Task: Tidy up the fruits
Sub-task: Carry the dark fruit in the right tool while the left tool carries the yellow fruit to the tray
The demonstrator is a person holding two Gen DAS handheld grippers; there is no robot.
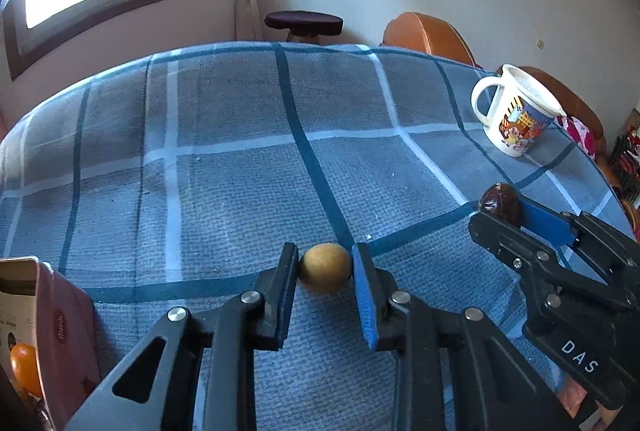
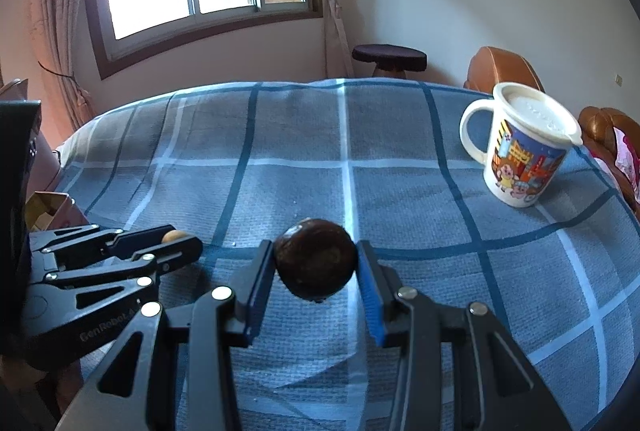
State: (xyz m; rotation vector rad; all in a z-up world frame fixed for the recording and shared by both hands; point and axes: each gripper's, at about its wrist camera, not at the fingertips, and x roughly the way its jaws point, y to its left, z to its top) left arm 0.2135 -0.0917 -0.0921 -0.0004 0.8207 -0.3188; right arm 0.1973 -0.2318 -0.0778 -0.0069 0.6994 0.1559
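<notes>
Left wrist view: both tongs hold fruit over the checked cloth.
Left gripper clamps a yellow fruit at lower centre; right gripper clamps a dark fruit.

Right hand-held gripper clamping dark round fruit, cartoon mug on checked tablecloth

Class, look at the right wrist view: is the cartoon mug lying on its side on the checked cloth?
No. The cartoon mug stands upright on the checked cloth, lid on top and handle pointing left.
</notes>
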